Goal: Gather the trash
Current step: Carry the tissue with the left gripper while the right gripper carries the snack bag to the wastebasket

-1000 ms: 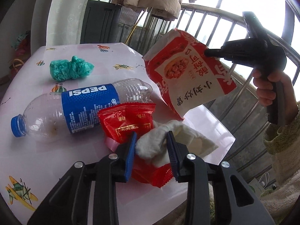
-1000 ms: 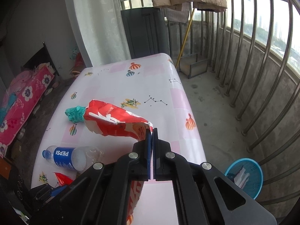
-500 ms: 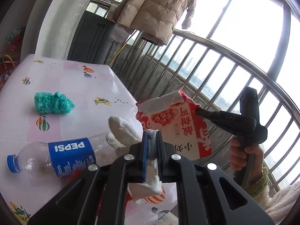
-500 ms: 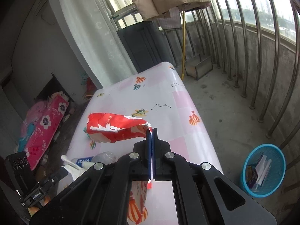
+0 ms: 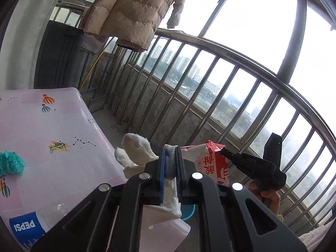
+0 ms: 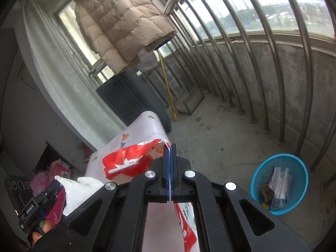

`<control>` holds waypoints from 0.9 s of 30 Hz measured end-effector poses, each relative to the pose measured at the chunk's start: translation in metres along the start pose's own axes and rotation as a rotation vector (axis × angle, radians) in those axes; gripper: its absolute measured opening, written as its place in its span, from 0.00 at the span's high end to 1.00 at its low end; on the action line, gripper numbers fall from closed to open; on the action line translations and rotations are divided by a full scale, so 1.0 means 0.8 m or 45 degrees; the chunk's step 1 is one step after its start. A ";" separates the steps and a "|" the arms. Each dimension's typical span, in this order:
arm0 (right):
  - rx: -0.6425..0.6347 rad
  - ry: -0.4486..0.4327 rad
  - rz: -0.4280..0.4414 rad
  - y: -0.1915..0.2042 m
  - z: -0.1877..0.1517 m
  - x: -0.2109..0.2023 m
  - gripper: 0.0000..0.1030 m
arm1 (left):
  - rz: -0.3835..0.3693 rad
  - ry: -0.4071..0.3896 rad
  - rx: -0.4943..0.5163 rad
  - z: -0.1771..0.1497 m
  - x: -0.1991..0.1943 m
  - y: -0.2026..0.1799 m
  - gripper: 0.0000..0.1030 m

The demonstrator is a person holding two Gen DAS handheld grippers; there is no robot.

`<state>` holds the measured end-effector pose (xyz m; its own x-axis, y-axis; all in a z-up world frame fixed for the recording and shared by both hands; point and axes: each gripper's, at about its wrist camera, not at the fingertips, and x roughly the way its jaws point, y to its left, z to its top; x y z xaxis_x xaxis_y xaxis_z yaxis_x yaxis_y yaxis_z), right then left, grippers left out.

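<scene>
My left gripper (image 5: 170,163) is shut on a white cloth rag (image 5: 136,153) and holds it in the air past the table's right edge. My right gripper (image 6: 170,157) is shut on a red and white snack bag (image 6: 128,159), also lifted; the bag shows in the left wrist view (image 5: 210,163). A blue mesh trash basket (image 6: 279,178) with several wrappers stands on the balcony floor to the right. A Pepsi bottle (image 5: 27,226) and a green crumpled bag (image 5: 10,163) lie on the pink table (image 5: 52,126).
Metal balcony railings (image 5: 210,84) run along the right. A beige down jacket (image 6: 117,25) hangs overhead. A dark cabinet (image 6: 130,96) and a yellow-handled dustpan (image 6: 189,100) stand beyond the table's far end.
Both grippers have risen and swung right, away from the table toward the balcony floor. The basket now looms larger in the right wrist view. The rag stays pinched in the left gripper.
</scene>
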<state>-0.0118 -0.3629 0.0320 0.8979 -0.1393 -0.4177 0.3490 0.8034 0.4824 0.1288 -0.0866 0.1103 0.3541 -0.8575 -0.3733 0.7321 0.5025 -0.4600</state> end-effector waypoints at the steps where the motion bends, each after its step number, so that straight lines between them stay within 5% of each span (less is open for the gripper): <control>1: 0.028 -0.041 -0.062 -0.017 0.001 -0.010 1.00 | -0.020 0.031 0.019 0.002 0.021 -0.011 0.92; 5: 0.160 -0.122 -0.293 -0.088 -0.005 -0.025 1.00 | -0.083 0.196 0.098 0.001 0.115 -0.056 0.92; 14: 0.491 -0.029 -0.606 -0.242 -0.056 0.019 1.00 | -0.059 0.646 0.254 -0.067 0.364 -0.137 0.92; 19: 0.601 -0.020 -0.675 -0.294 -0.062 0.043 1.00 | 0.001 0.816 0.315 -0.111 0.468 -0.151 0.92; 27: 0.693 -0.034 -0.703 -0.342 -0.057 0.077 1.00 | 0.092 0.948 0.352 -0.170 0.561 -0.146 0.91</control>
<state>-0.0638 -0.5648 -0.1606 0.5593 -0.4561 -0.6922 0.8242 0.2170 0.5230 0.1233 -0.5152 -0.1130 -0.0038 -0.4756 -0.8796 0.8746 0.4249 -0.2335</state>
